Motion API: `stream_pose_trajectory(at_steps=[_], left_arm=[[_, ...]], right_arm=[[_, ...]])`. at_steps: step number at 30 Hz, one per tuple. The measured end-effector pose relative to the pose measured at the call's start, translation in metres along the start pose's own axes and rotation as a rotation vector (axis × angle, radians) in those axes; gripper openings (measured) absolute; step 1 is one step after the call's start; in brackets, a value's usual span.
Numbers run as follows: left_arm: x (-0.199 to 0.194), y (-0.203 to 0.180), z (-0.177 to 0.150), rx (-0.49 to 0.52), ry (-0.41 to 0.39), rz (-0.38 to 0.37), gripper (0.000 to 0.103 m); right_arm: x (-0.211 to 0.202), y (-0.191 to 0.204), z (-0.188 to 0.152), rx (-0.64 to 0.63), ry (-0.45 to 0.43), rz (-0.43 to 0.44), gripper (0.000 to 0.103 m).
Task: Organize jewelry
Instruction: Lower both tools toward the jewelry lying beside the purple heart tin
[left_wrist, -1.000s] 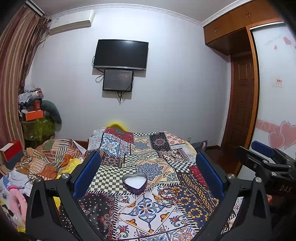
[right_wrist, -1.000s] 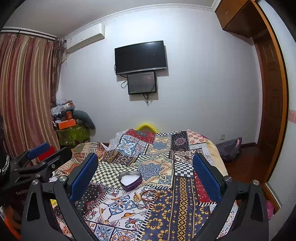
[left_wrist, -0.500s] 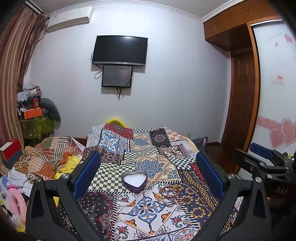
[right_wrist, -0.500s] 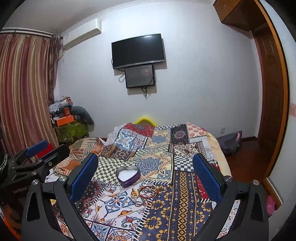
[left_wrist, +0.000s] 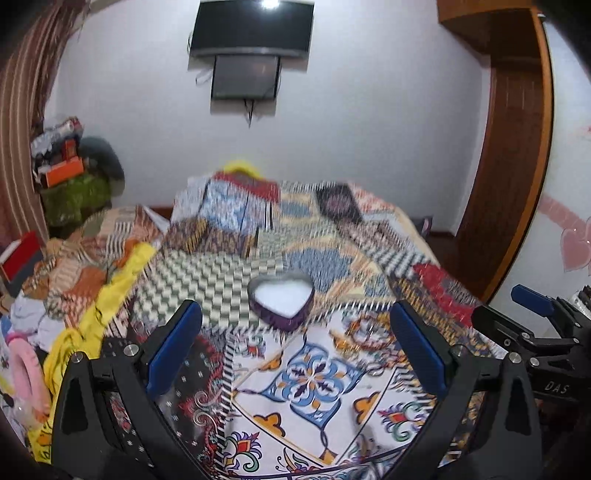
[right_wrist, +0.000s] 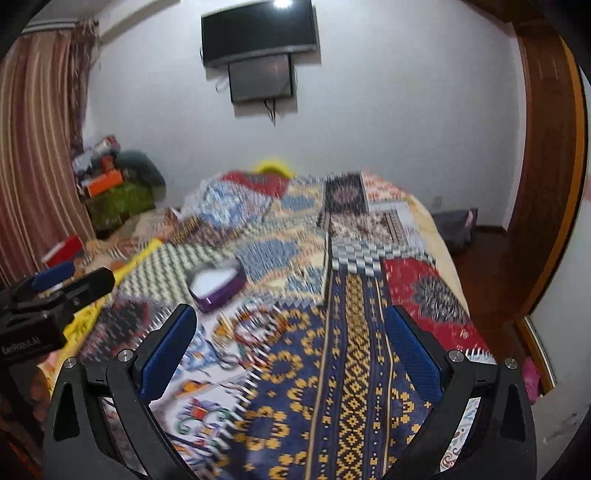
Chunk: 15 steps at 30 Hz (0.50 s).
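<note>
The left hand-held gripper (left_wrist: 295, 349) and the right hand-held gripper (right_wrist: 291, 356) both hang over the near end of the patchwork-covered bed (right_wrist: 354, 369), blue-padded fingers spread wide apart with nothing between them. Just beyond lies a blurred cluster of beaded bracelets (right_wrist: 255, 326), too smeared to count. Farther and to the left sits one purple heart-shaped tin box (left_wrist: 281, 302), lidless, its white inside bare.

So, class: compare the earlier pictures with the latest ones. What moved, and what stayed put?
Both grippers, left and right, tipped down and moved closer to the bed; the current views are motion-blurred. Nothing was picked up or released. Both remain open and empty. The heart-shaped box and the bracelets lie where they were on the quilt.
</note>
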<state>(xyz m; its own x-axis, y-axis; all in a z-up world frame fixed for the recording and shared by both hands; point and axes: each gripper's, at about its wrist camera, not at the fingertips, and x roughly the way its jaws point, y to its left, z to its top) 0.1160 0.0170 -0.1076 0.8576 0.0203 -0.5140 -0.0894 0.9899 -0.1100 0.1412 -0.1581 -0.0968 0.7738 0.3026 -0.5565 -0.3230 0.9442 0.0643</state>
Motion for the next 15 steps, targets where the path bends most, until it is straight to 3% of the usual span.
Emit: stream_pose_trajectory(at_steps=[3,6,11,15], left_arm=[[0.024,0.004,-0.011,-0.021,0.085,0.001,0.085],[0.045,0.008,-0.021,-0.034,0.152,-0.021,0.083],[0.068,0.002,-0.031,-0.001,0.231,-0.059,0.075],[0.087,0.0,-0.034,0.003,0.313,-0.123,0.059]], right_arm=[[0.017,-0.005,-0.008,-0.023,0.056,0.0,0.101],[0.029,-0.008,-0.013,-0.042,0.102,0.02,0.098],[0.05,-0.012,-0.013,-0.072,0.163,0.078,0.082],[0.065,-0.013,-0.011,-0.085,0.212,0.128,0.071]])
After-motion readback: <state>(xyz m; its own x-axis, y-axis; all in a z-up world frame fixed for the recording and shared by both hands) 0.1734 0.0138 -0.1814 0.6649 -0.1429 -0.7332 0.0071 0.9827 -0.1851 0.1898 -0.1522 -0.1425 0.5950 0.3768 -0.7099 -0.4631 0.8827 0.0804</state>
